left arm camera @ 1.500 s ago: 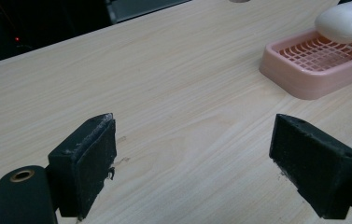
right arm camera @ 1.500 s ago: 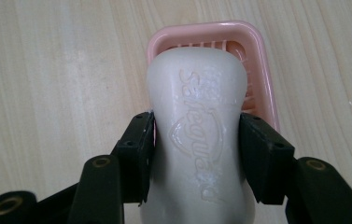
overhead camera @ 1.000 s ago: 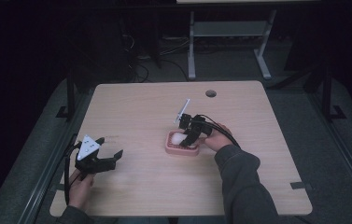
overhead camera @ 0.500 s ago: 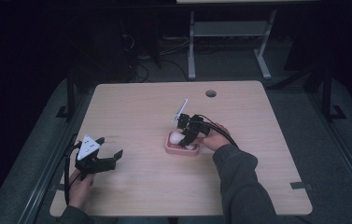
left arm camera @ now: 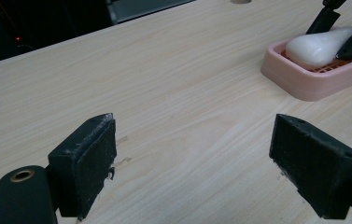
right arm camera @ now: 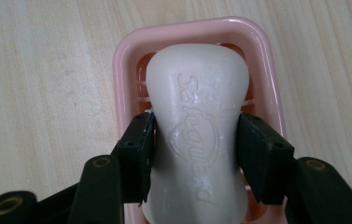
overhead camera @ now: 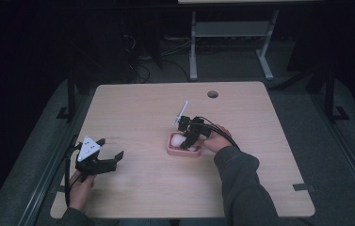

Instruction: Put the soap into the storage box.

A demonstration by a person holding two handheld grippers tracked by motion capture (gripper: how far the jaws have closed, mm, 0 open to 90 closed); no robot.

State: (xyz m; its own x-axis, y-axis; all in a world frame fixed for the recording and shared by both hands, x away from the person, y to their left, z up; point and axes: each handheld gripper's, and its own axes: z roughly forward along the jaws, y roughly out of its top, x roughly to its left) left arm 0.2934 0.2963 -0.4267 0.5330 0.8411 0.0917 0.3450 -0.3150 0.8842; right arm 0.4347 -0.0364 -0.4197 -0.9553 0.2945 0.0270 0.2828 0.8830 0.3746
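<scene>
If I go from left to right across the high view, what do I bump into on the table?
Left tool → pink soap dish with the white soap → right tool, shut on the soap.

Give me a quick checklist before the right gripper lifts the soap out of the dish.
1. Right gripper jaws on both sides of the soap bar at its narrow waist: ok.
2. Pads pressed firmly enough to hold: cannot tell.
3. Soap lying inside the pink soap dish, not hanging over the rim: ok.
4. Dish flat on the table: ok.
5. Left gripper open and well away from the dish: ok.
</scene>
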